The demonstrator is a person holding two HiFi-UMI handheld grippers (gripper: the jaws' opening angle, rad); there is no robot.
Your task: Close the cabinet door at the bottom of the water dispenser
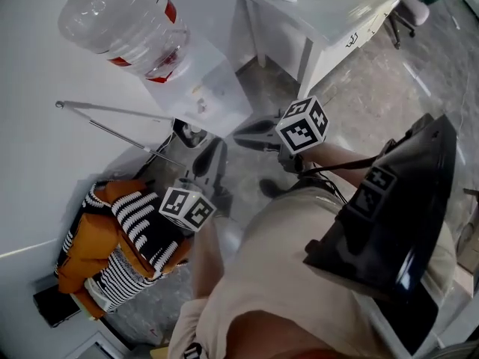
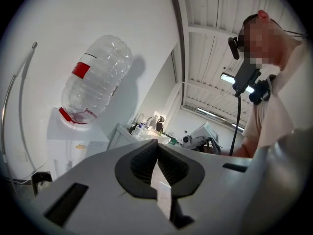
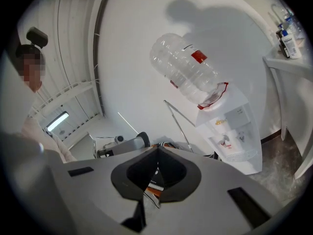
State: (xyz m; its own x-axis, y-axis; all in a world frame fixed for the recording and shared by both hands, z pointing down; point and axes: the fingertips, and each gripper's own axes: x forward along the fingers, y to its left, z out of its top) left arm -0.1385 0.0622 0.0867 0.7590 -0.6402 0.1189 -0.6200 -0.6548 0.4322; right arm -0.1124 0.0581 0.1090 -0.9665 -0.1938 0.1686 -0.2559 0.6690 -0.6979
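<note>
The white water dispenser [image 1: 213, 88] stands against the wall at the upper left, with a clear bottle [image 1: 123, 21] upside down on top. In the right gripper view the dispenser [image 3: 230, 131] shows its taps above a flat white lower front, and its foot is cut off by the gripper's body. My left gripper [image 1: 212, 152] points at the dispenser's base with its jaws together and nothing between them. My right gripper [image 1: 241, 135] reaches in from the right, a little short of the dispenser. Its jaws look closed too and hold nothing. The left gripper view shows the bottle [image 2: 95, 80] above the closed jaws.
A white table [image 1: 322, 6] with small bottles stands right of the dispenser, and an office chair [image 1: 408, 13] beyond it. Orange and striped cloth [image 1: 120, 238] is piled at the left. Thin metal rods [image 1: 112, 111] lean along the wall. The floor is grey stone.
</note>
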